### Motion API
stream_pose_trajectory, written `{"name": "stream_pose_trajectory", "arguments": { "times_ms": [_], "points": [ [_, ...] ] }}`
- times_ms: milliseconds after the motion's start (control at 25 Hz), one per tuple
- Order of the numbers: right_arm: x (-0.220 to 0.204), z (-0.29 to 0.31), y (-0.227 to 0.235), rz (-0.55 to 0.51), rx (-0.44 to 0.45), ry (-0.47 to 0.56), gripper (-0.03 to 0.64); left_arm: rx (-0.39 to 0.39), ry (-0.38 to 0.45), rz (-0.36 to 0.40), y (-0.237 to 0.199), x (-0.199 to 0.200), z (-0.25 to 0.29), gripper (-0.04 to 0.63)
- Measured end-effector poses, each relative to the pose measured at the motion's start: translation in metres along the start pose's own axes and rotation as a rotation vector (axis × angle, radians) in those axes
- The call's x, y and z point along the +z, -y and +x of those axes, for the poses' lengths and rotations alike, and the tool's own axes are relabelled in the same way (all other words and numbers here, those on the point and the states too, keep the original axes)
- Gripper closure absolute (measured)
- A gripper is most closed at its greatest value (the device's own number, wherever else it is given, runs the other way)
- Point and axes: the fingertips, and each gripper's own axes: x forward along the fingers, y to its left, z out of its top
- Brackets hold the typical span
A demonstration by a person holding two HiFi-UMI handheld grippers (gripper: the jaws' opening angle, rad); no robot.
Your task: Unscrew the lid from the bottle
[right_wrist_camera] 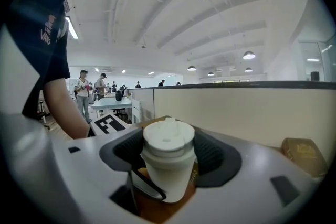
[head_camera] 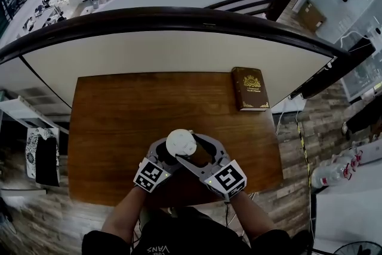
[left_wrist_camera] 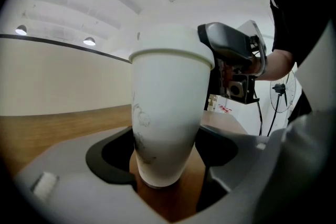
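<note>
Near front edge of table [head_camera: 119,110]: white bottle [left_wrist_camera: 167,113] upright, left gripper [left_wrist_camera: 168,168] clamped low on body. Right gripper [right_wrist_camera: 169,157] jaws wide round lid [right_wrist_camera: 168,136], pads v. close, can't tell if biting. Risks: weak bite = pads skid on lid; low hold = bottle spins or tips w/ twist.

A white tapered plastic bottle [left_wrist_camera: 168,128] stands upright on the brown wooden table [head_camera: 119,116], near its front edge. Its round white lid [right_wrist_camera: 168,139] sits on top.
</note>
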Motion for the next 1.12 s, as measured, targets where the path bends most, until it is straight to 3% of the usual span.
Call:
{"name": "stream_pose_trajectory", "arguments": {
  "times_ms": [440, 760, 920, 1120],
  "points": [
    [-0.001, -0.013, 0.007, -0.082, 0.36, 0.009, 0.328, -0.249, -0.047, 0.114, 0.009, 0.003, 0.007, 0.229],
    [-0.002, -0.011, 0.011, -0.121, 0.574, -0.053, 0.328, -0.297, -0.051, 0.115, 0.008, 0.003, 0.008, 0.229],
    [0.001, -0.008, 0.014, -0.07, 0.517, -0.064, 0.328, -0.281, -0.057, 0.097, 0.005, 0.004, 0.008, 0.229],
    [0.006, -0.018, 0.024, 0.039, 0.24, 0.015, 0.328, -0.229, -0.058, 0.055, 0.004, 0.004, 0.009, 0.229]
  ]
}}
